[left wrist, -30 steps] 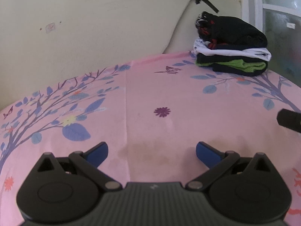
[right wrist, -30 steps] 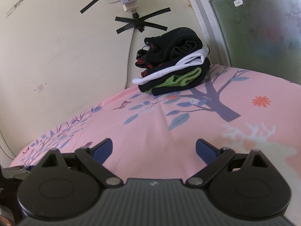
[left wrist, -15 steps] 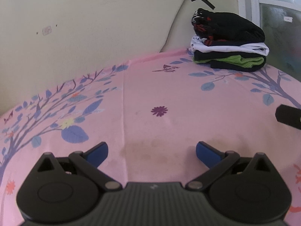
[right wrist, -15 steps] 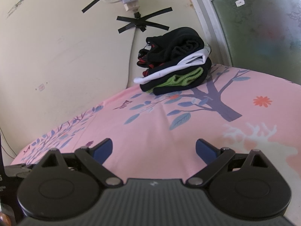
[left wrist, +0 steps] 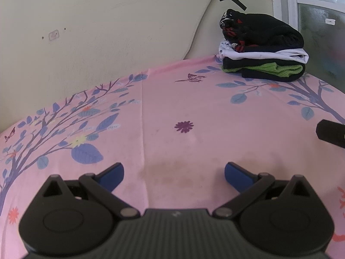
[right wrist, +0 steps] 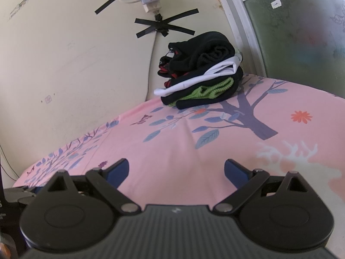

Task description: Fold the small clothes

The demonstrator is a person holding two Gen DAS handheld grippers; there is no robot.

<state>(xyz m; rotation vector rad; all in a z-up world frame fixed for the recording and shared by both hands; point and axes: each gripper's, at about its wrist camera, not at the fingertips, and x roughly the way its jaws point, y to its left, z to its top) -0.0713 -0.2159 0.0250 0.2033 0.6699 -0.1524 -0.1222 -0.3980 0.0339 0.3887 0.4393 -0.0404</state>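
Over pink sheet (left wrist: 194, 108): both grippers gaping, empty.

My left gripper (left wrist: 173, 173) hangs low over the pink sheet (left wrist: 194, 112), jaws spread wide, nothing between the blue fingertips (left wrist: 112, 173). It is level and points across the sheet. My right gripper (right wrist: 176, 172) is just as wide apart and empty, also above the sheet, tilted slightly. In the left wrist view a dark part of the right gripper (left wrist: 331, 132) pokes in over the sheet's right side.
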